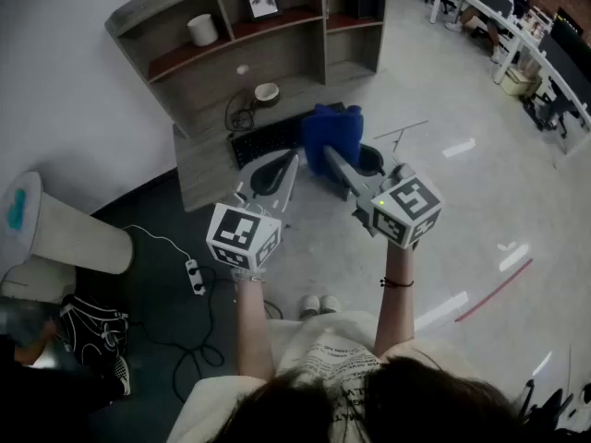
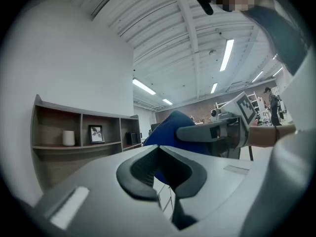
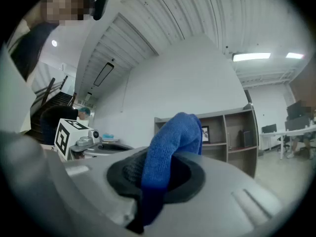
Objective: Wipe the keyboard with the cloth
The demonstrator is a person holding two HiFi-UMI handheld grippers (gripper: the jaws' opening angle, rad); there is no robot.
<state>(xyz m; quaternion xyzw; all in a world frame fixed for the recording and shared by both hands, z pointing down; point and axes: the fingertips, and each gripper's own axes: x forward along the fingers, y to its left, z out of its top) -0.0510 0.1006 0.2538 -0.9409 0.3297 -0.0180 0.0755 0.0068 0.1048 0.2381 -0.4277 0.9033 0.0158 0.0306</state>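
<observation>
Near the desk (image 1: 199, 160) — the cloth (image 3: 175, 137) sits pinched in the right claw (image 3: 158, 177).

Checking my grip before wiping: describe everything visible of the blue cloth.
The cloth is blue, fuzzy like microfibre, bunched into a fold. The right hand-held gripper is shut on it; its free part stands up past the jaws. In the head view it sits over the right end of the keyboard; whether they touch cannot be told.
</observation>
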